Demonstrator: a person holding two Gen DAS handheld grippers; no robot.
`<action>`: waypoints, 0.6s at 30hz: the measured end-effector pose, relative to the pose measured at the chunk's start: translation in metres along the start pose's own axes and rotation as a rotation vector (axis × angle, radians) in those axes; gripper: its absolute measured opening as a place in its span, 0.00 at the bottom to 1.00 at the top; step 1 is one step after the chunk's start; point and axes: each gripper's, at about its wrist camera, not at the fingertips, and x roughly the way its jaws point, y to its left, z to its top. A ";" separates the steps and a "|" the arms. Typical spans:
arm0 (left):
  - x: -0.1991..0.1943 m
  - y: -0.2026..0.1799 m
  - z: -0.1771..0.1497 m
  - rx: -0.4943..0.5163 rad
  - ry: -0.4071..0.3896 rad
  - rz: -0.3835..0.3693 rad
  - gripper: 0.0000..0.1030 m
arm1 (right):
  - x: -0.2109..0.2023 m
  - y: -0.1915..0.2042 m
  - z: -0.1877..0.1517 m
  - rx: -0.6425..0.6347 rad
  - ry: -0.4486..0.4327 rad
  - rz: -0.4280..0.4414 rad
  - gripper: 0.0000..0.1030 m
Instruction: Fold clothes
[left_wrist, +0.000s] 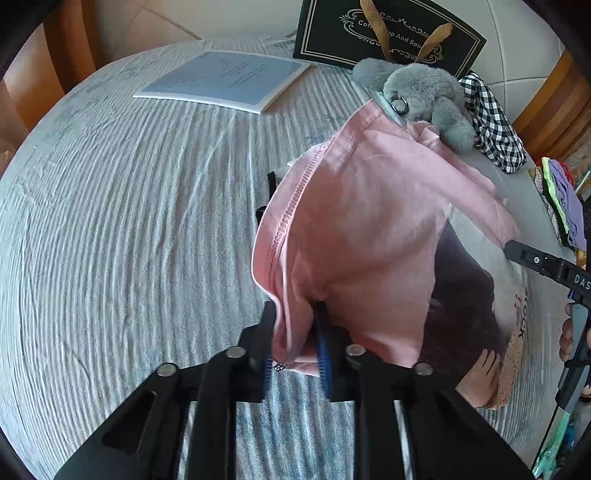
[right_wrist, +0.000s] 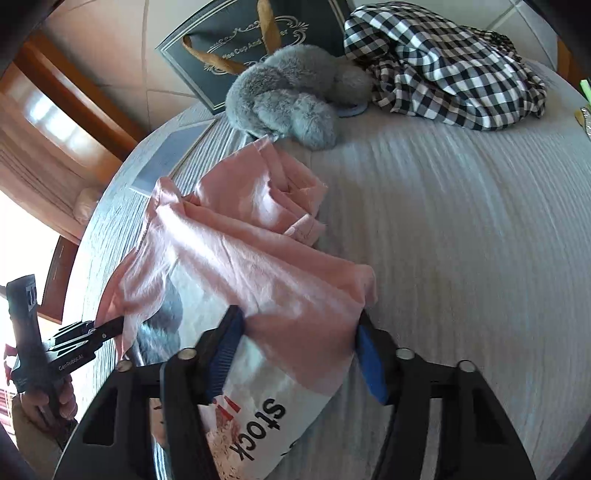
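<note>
A: The left hand-held gripper (left_wrist: 295, 354) is clamped on the hem of the pink T-shirt (left_wrist: 354, 236); its blue pads pinch a fold of the cloth and lift it off the table (left_wrist: 110, 221).

B: And the right hand-held gripper (right_wrist: 295, 354)?

A: Its jaws stand apart, one on each side of the shirt's lower edge. The pink cloth and the printed panel reading "stock" lie between them, but I cannot see the pads pressing on it.

B: Where does the shirt lie?

A: In the right wrist view it runs from the middle towards 11 o'clock, rumpled on the striped grey table covering. Its far end is just beside the grey plush toy (right_wrist: 288, 92) at 12 o'clock.

B: What else is on the table?

A: A black-and-white checked garment (right_wrist: 443, 74) at 1 o'clock, touching the toy. Behind the toy stands a dark gift bag (right_wrist: 207, 55) with tan ribbon handles. In the left wrist view a blue booklet (left_wrist: 225, 77) lies flat at 11 o'clock, well apart from the shirt.
</note>
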 end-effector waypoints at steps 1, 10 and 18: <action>0.000 -0.001 -0.001 0.002 0.001 -0.008 0.10 | 0.001 0.004 0.000 -0.020 0.009 -0.003 0.40; 0.004 0.003 0.001 0.002 0.000 -0.031 0.11 | 0.006 0.011 0.002 -0.076 0.046 -0.025 0.34; 0.007 0.000 0.001 0.015 -0.022 -0.014 0.10 | 0.008 0.025 0.001 -0.167 0.087 -0.115 0.31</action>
